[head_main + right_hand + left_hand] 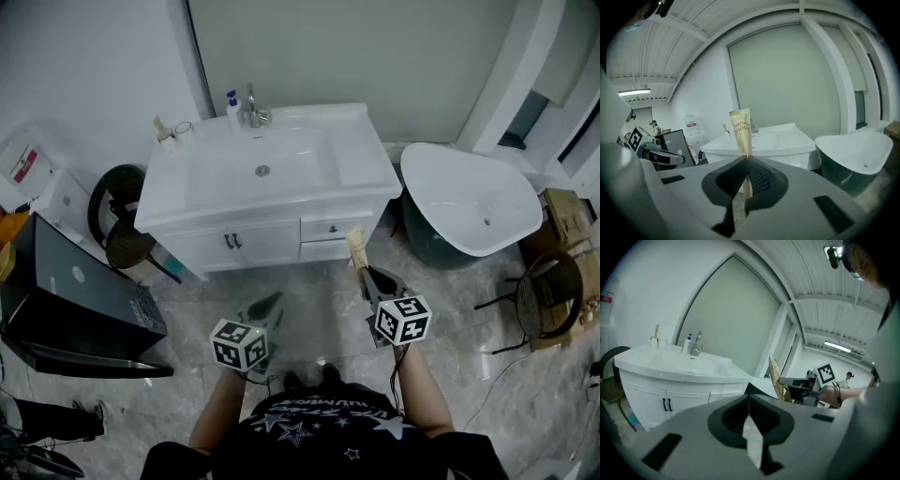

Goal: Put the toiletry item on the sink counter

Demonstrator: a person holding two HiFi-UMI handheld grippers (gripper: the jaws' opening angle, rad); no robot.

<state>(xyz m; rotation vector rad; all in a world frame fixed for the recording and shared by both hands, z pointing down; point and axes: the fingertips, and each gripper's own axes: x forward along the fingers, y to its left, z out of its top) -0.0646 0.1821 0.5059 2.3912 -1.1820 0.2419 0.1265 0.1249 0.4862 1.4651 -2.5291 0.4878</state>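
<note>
A flat tan toothbrush pack [355, 248] stands up from my right gripper [365, 275], which is shut on its lower end. In the right gripper view the pack [740, 130] rises between the closed jaws of that gripper [746, 160], with the white sink counter [787, 140] behind it. The sink counter [361, 155] lies ahead of both grippers, over a white cabinet. My left gripper [270, 304] hangs lower left, shut with nothing in it. In its own view the left gripper [749, 398] sees the pack [775, 376] off to the right and the counter [642, 363] to the left.
On the counter's back edge stand a faucet [251, 108], a soap bottle [232, 105] and a cup [180, 130]. A white bathtub [469, 202] sits to the right, a black box [66, 300] and a round black stool [117, 211] to the left. The floor is marble tile.
</note>
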